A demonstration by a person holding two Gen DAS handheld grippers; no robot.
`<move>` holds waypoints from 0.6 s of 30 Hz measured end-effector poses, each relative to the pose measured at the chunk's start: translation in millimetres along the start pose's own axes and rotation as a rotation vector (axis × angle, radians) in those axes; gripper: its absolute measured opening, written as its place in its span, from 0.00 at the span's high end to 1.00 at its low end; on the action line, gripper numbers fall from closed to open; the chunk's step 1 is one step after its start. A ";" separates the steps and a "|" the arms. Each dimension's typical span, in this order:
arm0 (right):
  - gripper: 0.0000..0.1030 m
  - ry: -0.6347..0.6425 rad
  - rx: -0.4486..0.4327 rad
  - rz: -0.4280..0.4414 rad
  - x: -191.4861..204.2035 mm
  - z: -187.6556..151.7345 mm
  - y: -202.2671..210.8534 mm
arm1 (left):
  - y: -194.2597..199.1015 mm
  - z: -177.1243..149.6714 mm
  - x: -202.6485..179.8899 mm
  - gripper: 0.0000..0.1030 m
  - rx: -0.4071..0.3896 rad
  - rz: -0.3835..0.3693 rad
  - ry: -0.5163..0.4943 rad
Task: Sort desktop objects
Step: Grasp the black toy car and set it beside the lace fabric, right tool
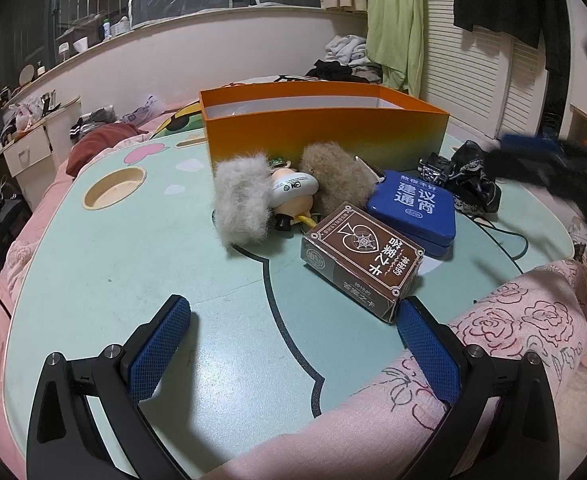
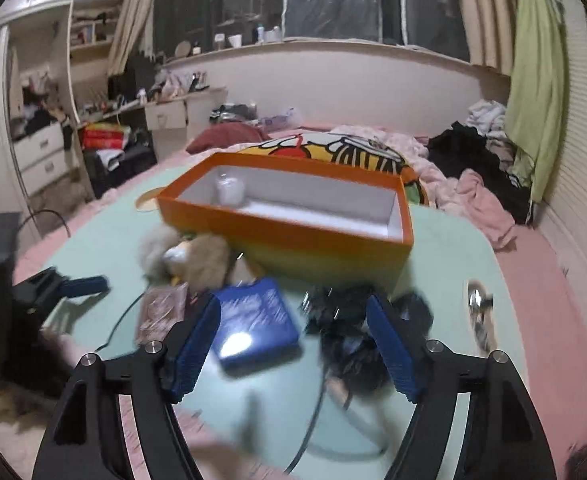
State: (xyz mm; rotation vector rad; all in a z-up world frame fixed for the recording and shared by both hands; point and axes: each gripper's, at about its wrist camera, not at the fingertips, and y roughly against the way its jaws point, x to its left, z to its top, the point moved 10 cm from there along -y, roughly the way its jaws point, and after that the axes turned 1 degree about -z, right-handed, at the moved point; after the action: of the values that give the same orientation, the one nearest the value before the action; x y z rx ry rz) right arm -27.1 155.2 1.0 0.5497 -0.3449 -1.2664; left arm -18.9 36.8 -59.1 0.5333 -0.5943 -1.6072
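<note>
Mint-green worktop point(image 1: 105, 264) laid over a bed. Orange box point(image 1: 325, 128) stands toward the far edge, open-topped; right wrist view shows one small pale item inside at its left end, too blurred to name.

Unsorted cluster sits just in front of the box's near wall: grey fluffy piece point(image 1: 241, 204), tan fluffy piece point(image 1: 335, 188), a small figure toy point(image 1: 293, 190) between them, brown card box point(image 1: 359, 258), blue tin point(image 1: 413, 208), black fabric bundle point(image 1: 473, 180) nearer the right edge.

Left gripper point(image 1: 293, 320): jaws wide apart, nothing between them, low over the near part of the worktop. The card box's near corner lies just beside its right finger, not in the gap.

Right gripper point(image 2: 293, 344): jaws well apart, holding nothing. Frame is motion-blurred. The blue tin point(image 2: 253, 324) lies against the inner side of its left finger; the black bundle point(image 2: 349, 328) lies by its right finger. Touching or not, cannot tell through the blur.

Key relation, as a judgement: the blue tin is the right hand's nearest piece, directly ahead and slightly left of centre, its long axis running roughly along the gripper's pointing line, so the jaws would span its short side. The orange box lies straight beyond it. The card box is the left hand's nearer piece.
</note>
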 end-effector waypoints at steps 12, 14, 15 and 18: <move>0.00 -0.100 0.106 -0.033 -11.3 -66.4 -24.2 | 1.1 0.2 -1.4 0.00 0.001 0.007 -0.001; 0.00 -0.101 0.103 -0.031 -10.8 -67.6 -24.3 | 1.1 0.3 -1.6 0.00 0.001 0.006 0.000; 0.00 -0.100 0.103 -0.030 -10.7 -67.7 -24.2 | 0.9 0.3 -1.5 0.00 0.001 0.007 -0.001; 0.00 -0.100 0.102 -0.029 -9.8 -68.3 -24.1 | 0.9 0.3 -1.6 0.00 0.001 0.007 0.000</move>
State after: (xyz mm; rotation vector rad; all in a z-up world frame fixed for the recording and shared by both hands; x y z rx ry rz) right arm -12.7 173.4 -68.3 0.5810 -0.4894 -1.3127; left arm -18.2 38.3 -58.3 0.5313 -0.5967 -1.6007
